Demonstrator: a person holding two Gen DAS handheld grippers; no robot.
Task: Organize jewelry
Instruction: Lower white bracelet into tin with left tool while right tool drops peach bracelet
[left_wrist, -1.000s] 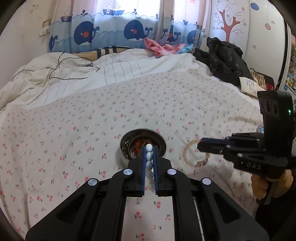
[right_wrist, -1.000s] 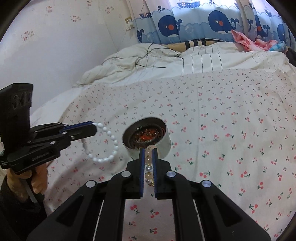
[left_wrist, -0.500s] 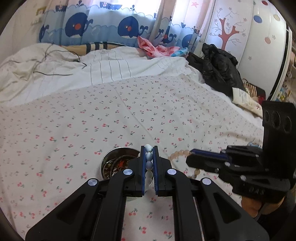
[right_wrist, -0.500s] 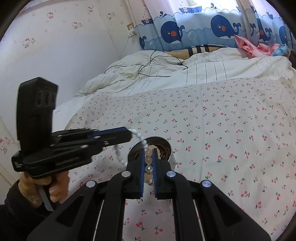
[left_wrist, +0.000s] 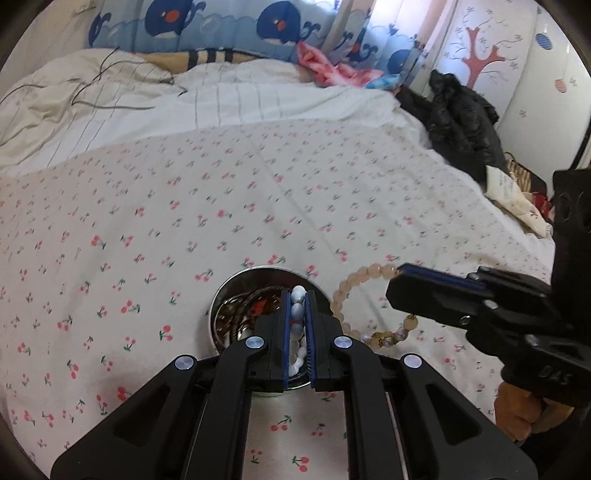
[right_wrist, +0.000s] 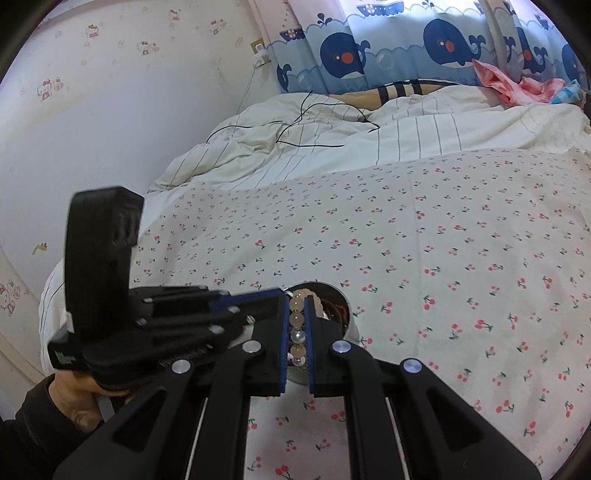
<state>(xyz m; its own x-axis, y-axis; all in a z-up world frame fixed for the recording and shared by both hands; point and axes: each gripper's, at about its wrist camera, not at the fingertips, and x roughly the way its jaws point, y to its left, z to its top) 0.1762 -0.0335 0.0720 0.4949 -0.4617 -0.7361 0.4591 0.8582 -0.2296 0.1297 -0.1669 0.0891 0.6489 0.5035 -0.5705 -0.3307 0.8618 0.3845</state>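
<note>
Two bracelets are in our grip above the bed, one in each hand. Our left tongs (left_wrist: 297, 328) are clenched on the white bead bracelet (left_wrist: 297, 314), held directly over the round metal tin (left_wrist: 221, 317) that already contains other jewelry, so a release should drop the bracelet inside. Our right tongs (right_wrist: 297, 332) pinch the pale pink bead bracelet (left_wrist: 354, 291), whose loop hangs just beside the tin's rim, apparently waiting its turn. The tin sits on the cherry-print bedsheet (left_wrist: 258, 206), so we judge it could tip if nudged.
</note>
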